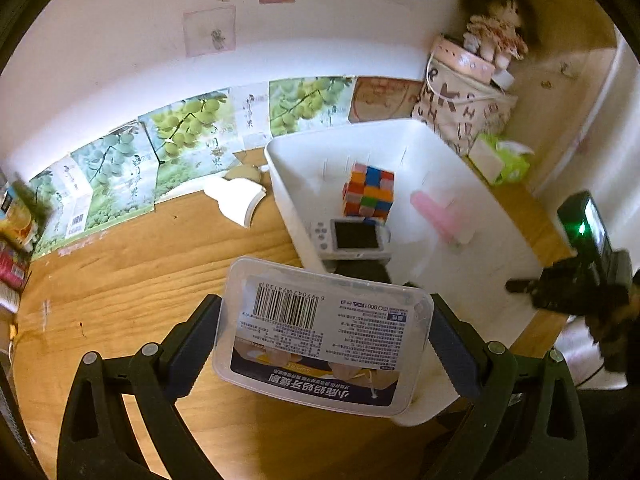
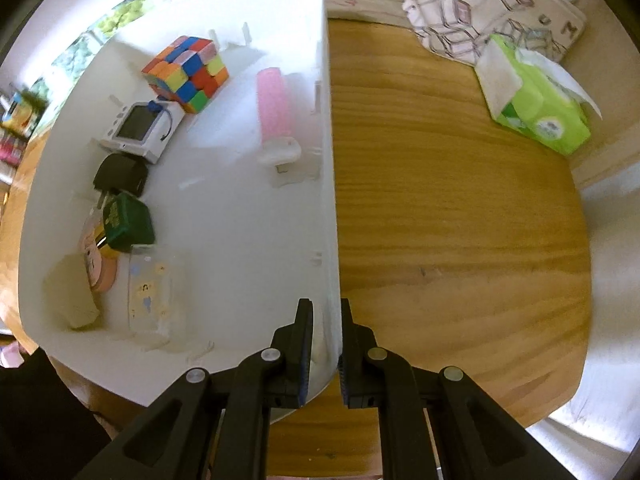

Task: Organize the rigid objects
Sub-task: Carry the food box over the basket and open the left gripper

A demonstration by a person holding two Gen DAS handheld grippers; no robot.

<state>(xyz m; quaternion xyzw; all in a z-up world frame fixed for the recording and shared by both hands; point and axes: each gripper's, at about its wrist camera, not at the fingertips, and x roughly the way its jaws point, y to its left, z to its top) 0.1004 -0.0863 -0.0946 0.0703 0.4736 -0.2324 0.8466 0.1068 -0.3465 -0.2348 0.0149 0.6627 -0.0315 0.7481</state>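
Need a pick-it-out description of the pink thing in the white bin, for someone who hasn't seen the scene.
Start at the white bin on the wooden table. Most items line its far side from the right gripper, led by the Rubik's cube. The pink cylinder lies alone against the wall that gripper clamps: the only pink, tube-shaped item, ending in a white cap.

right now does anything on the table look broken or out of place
Yes: a white curved piece lying on the wooden table, left of the white bin, has a jagged edge and looks like a broken fragment. The things inside the bin, such as the puzzle cube, look settled.
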